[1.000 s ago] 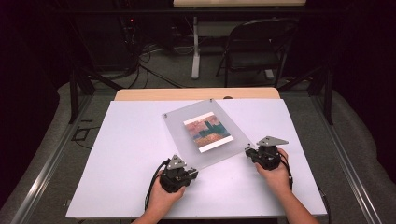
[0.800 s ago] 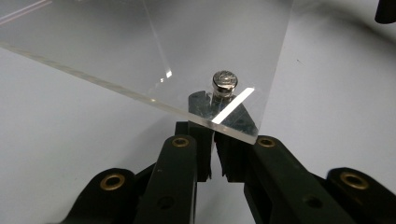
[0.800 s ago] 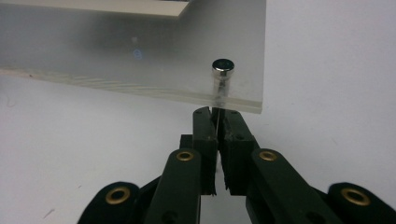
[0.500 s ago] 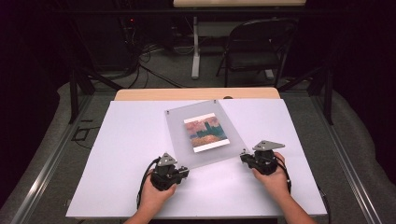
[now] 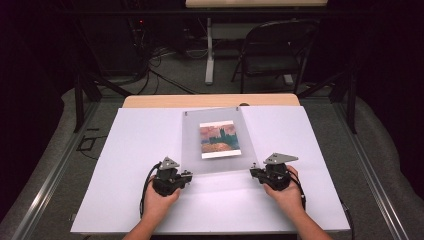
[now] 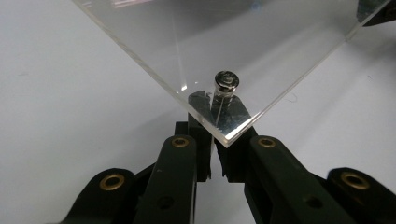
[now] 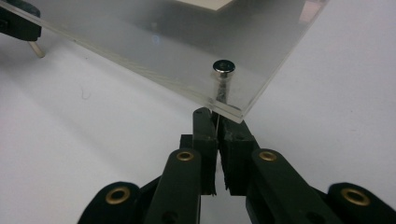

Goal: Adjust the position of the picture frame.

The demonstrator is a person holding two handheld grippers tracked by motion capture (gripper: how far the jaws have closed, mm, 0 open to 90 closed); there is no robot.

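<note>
A clear acrylic panel (image 5: 220,162) with a small painted picture (image 5: 219,139) lies square on the white table (image 5: 125,150). Metal bolts pass through its near corners. My left gripper (image 5: 187,173) is at the near left corner. In the left gripper view its jaws (image 6: 215,140) are shut on the shaft of the bolt (image 6: 226,81) under the panel (image 6: 196,42). My right gripper (image 5: 254,172) is at the near right corner, jaws (image 7: 217,126) shut on the thin shaft below the bolt head (image 7: 223,67). The panel's near edge is lifted off the table.
A wooden strip (image 5: 210,101) runs along the table's far edge. Behind it stand a folding chair (image 5: 275,50), a table leg (image 5: 209,55) and cables on the floor. White table surface stretches left and right of the panel.
The panel has turned from a skewed lie to square with the table. Both hands moved with it, the left one leftward and the right one slightly toward the near edge.
</note>
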